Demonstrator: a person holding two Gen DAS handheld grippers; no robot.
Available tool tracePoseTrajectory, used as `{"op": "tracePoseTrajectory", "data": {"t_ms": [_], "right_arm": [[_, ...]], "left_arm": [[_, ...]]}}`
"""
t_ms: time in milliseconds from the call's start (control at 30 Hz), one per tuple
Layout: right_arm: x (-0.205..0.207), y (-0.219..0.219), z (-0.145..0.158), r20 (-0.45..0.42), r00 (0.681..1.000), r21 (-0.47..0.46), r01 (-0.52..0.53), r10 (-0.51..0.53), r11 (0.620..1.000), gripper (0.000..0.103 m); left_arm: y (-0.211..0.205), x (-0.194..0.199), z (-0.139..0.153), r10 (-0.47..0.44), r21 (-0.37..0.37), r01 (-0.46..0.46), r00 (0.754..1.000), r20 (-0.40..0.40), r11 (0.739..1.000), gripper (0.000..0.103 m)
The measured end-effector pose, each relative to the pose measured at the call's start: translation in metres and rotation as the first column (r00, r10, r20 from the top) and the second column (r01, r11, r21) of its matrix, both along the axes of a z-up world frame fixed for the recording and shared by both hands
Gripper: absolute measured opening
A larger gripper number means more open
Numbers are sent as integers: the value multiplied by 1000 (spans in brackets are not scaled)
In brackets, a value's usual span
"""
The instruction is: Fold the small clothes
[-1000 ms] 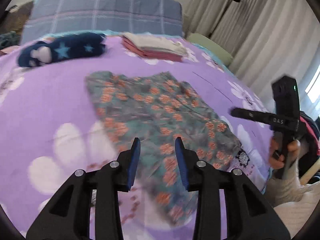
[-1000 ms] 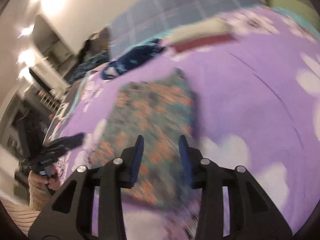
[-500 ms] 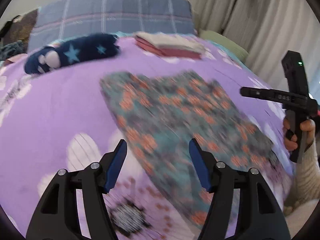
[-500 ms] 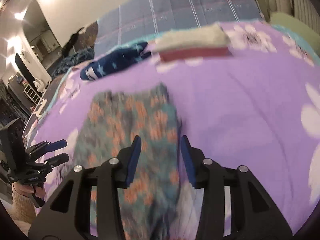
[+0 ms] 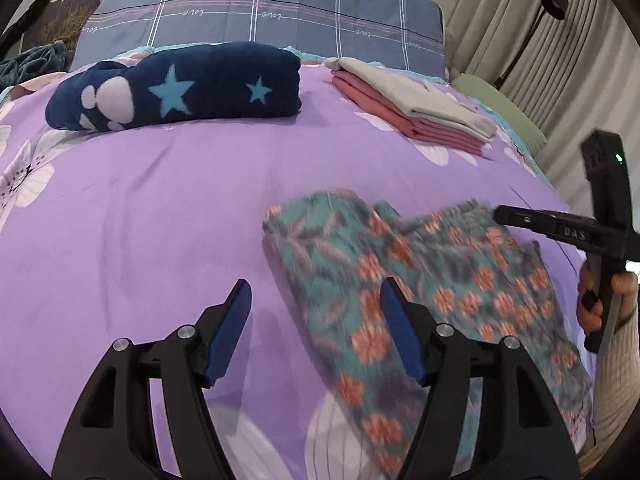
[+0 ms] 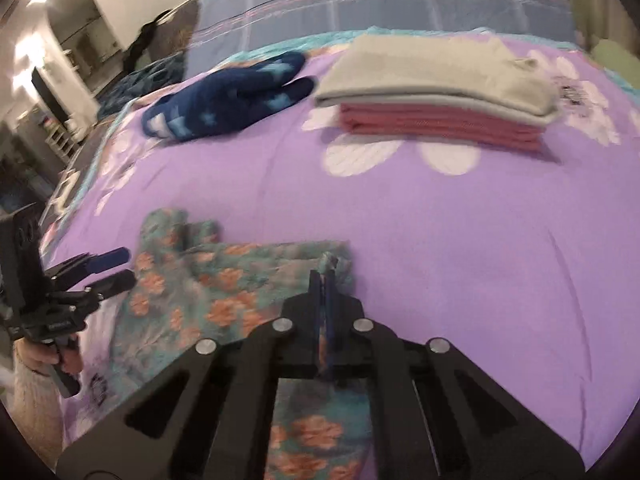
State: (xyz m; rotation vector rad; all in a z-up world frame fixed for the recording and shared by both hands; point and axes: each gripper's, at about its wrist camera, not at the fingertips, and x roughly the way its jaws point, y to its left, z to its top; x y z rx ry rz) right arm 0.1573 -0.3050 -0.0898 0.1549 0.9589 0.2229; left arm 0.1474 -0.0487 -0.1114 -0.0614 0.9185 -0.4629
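The floral garment (image 6: 224,292) lies near the bed's (image 5: 160,200) front edge. The right tool (image 6: 325,276) is clamped on its far corner. The left tool (image 5: 314,312) stands open and empty, its right finger over the garment's left edge.

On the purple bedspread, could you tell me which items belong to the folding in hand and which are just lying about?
In the job:
- floral garment
- right gripper, shut on the garment's edge
- left gripper, open over the bedspread

Lying about:
- navy star blanket
- folded grey and pink stack
- plaid pillow
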Motion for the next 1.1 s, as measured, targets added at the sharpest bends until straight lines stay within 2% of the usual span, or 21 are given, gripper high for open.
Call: {"op": "tracePoseTrajectory", "data": {"t_ms": [33,100,167,200,233,300,367,433,500,533,567,600,667,700,733,800,900,967,1000,1100], "right_arm": [[-1,-6,-2,5,1000,6,15,-15,1000,2],[2,-16,-14,-25,999,29,23,-23,999,2],[3,-25,-25,-55,998,83,32,-28,996,3],[-1,-26,-22,-45,998,93,40,-36,995,4],[-8,-26,-14,-22,999,82,47,-45,996,13],[-23,-23,4,43,998,62,49,-51,997,16],[-48,-16,25,109,994,87,-11,2,996,17],[-79,-3,40,163,982,104,-110,93,988,17],[-103,11,41,180,967,92,-198,180,976,23],[-112,20,32,159,966,49,-215,205,975,29],[-115,25,23,133,971,-5,-201,200,980,31],[-116,28,4,94,982,-116,-151,162,982,30],[-113,24,-23,83,992,-209,-77,97,975,33],[-114,15,-31,101,992,-144,-61,76,988,33],[-115,11,-30,103,993,-113,-45,57,993,34],[-116,9,-22,98,995,-103,-23,33,994,36],[-125,10,-12,116,993,-127,7,8,992,45],[-136,2,-5,145,989,-68,5,5,998,59],[-144,-6,-1,165,986,-17,13,-10,1000,63],[-154,-27,2,141,989,110,19,-34,994,66]], "left_arm": [[-1,2,-2,-1,6,1,1000,7,1000,72],[-7,8,-12,11,62,-13,1000,27,998,80],[-12,9,-18,10,85,-12,1000,22,996,82],[-13,7,-17,6,90,-9,999,36,996,82],[-13,6,-15,-2,88,-1,999,37,996,82],[-11,-3,-8,-9,81,6,999,37,997,82],[-9,-16,2,-23,64,20,998,52,998,82],[-7,-40,16,-58,14,57,995,77,998,82],[-10,-68,24,-122,-28,124,989,83,992,82],[-14,-79,23,-153,-26,155,985,80,988,83],[-20,-90,20,-183,-7,184,980,75,983,84],[-27,-100,14,-212,33,210,975,68,977,88],[-42,-120,-12,-250,199,234,966,60,952,90],[-41,-127,-19,-225,205,203,970,90,957,91],[-37,-128,-19,-200,176,184,977,79,967,91],[-29,-125,-14,-160,110,157,987,26,982,91],[-22,-126,-13,-149,78,149,989,3,986,91],[-19,-130,-11,-161,45,161,987,-1,986,91],[-18,-130,-10,-165,33,165,986,-3,986,91],[-18,-131,-11,-175,-13,175,984,-28,984,91]]}}
